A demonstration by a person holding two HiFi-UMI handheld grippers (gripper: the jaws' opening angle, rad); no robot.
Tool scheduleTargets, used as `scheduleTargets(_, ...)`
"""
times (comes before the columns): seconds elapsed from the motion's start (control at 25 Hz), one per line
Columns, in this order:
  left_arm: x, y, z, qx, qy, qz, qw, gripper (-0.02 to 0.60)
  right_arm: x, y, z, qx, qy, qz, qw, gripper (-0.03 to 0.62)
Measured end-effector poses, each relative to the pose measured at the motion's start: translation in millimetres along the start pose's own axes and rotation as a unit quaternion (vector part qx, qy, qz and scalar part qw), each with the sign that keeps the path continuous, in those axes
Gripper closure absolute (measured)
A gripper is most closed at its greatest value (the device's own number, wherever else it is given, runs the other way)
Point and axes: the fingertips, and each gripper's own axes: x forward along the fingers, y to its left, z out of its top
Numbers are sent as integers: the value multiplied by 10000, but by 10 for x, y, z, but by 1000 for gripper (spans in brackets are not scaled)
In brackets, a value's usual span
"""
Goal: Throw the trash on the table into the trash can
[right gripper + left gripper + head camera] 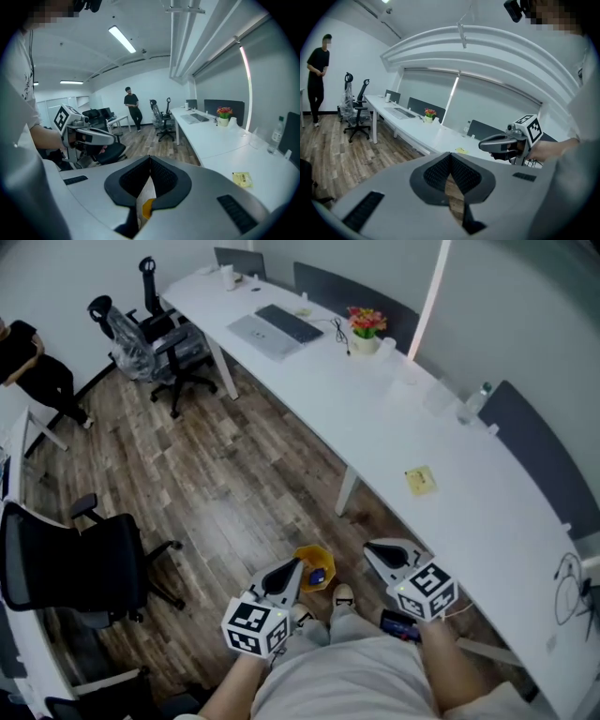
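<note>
Lying flat on the white table (pixel 487 521), between its long edges, the yellow scrap of trash (pixel 419 480) has bare tabletop around it. Off the table's near edge, the orange trash can (pixel 316 566) sits on the floor between my left gripper (pixel 292 568) and right gripper (pixel 372 551), both with jaws pressed together. Open wood floor stretches from the table to a black chair (pixel 75 568).
</note>
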Motion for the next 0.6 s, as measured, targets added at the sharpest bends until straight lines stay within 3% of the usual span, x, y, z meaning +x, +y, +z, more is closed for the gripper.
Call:
scheduleTargets(0.32,523,-431,134,306,138,-680,9971,581,-617,-550,-249,381,-142,-965,9945,562)
scheduleTargets(0.6,956,-779,216,440,309,-1087,9926,581,-950,-937,-355,636,-255,-1345,9885,562)
